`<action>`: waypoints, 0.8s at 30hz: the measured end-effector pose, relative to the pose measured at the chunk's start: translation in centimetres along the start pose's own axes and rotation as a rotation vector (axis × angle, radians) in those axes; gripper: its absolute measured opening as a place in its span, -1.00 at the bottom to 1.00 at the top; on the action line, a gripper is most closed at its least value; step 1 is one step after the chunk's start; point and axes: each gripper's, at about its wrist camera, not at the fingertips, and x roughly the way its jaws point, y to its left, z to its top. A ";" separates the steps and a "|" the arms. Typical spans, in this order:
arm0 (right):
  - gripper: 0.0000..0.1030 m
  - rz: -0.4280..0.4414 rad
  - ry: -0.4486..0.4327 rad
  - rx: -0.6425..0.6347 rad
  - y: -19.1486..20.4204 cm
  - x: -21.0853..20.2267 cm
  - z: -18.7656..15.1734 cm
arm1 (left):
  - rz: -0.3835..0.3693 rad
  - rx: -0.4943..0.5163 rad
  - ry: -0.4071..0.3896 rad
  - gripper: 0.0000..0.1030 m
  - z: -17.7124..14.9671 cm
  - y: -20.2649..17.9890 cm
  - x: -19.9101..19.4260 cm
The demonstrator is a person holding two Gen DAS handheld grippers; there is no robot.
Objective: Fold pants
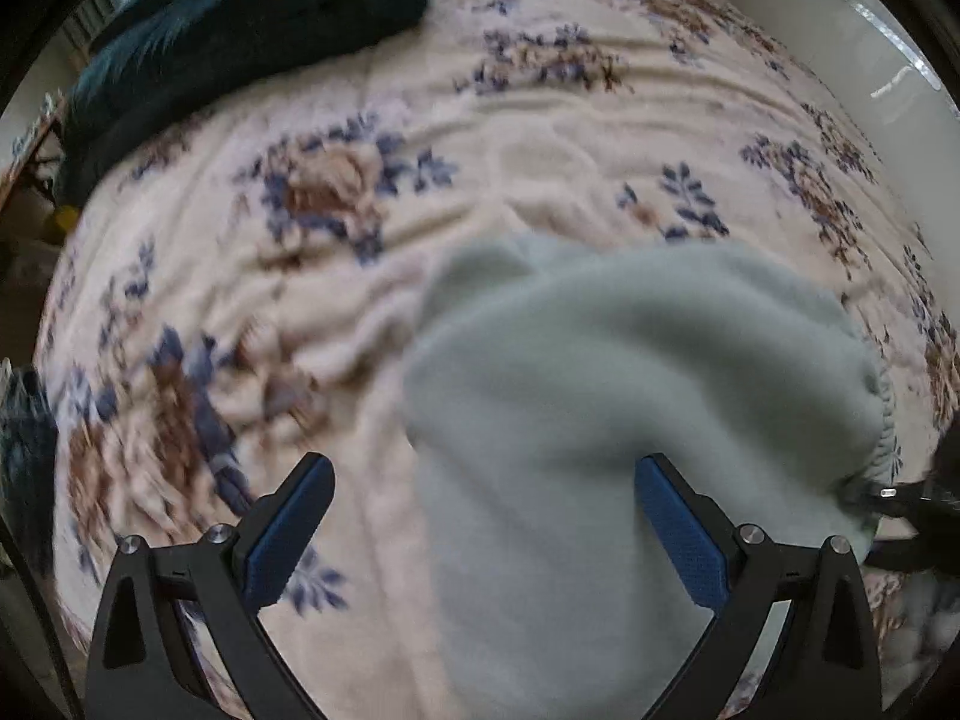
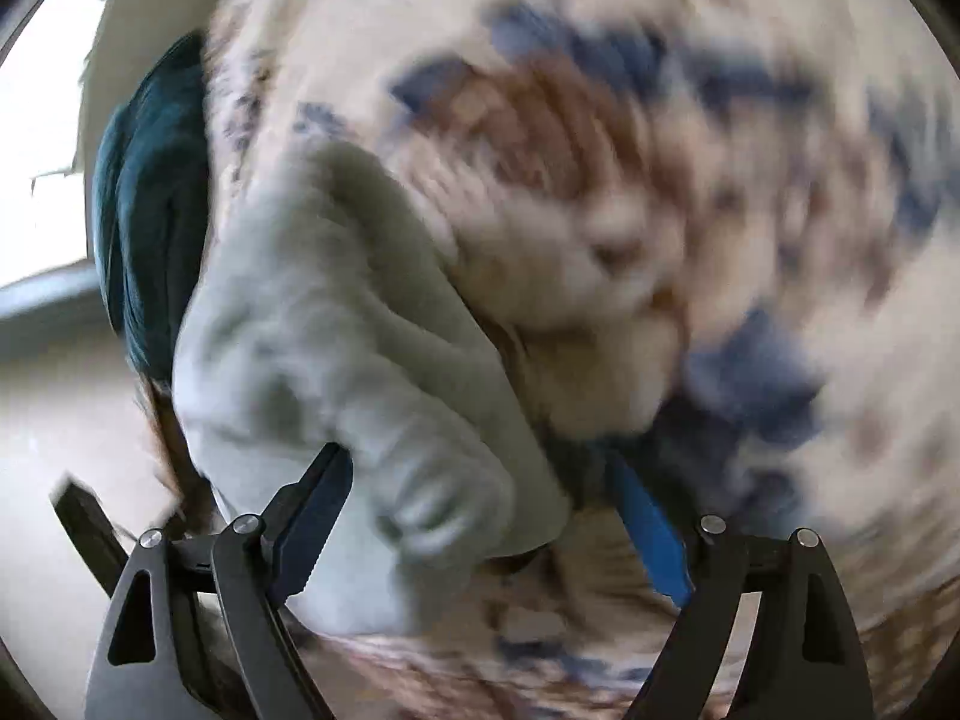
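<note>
The pants (image 1: 630, 396) are pale grey-green fleece, lying bunched on a floral bedspread (image 1: 336, 192). My left gripper (image 1: 486, 468) hovers over them pointing steeply down, open wide; the cloth runs under the gap and past the right pad (image 1: 678, 534), and neither pad presses on it. In the blurred right wrist view the pants (image 2: 336, 324) form a thick wrinkled roll running up to the left. My right gripper (image 2: 477, 459) is open around the near end of that roll. Its left pad (image 2: 312, 516) is at the fabric's edge and its right pad (image 2: 651, 534) stands apart over the bedspread.
A dark teal blanket (image 1: 240, 18) is heaped at the far left of the bed and shows again as the teal blanket (image 2: 150, 210). A white wall or cabinet (image 1: 852, 48) borders the bed at the right. A dark object (image 1: 912, 504) pokes in beside the pants at the right edge.
</note>
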 end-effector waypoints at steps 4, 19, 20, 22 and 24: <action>0.66 0.131 -0.070 0.078 -0.3 2.8 -1.0 | -0.019 -0.026 0.022 1.00 -0.6 -0.3 0.4; -0.26 0.000 -0.330 -0.135 10.9 -3.0 -5.9 | -0.063 -0.276 -0.024 1.00 -3.1 10.6 -4.7; -0.26 -0.014 -0.334 -0.166 12.7 -3.3 -6.8 | -0.054 -0.311 -0.025 1.00 -3.7 12.3 -5.3; -0.29 -0.026 -0.349 -0.231 15.8 -3.9 -8.4 | -0.049 -0.382 -0.026 1.00 -5.4 15.4 -6.2; -0.29 -0.054 -0.370 -0.328 19.6 -4.0 -10.5 | -0.030 -0.455 -0.031 1.00 -7.2 18.6 -7.0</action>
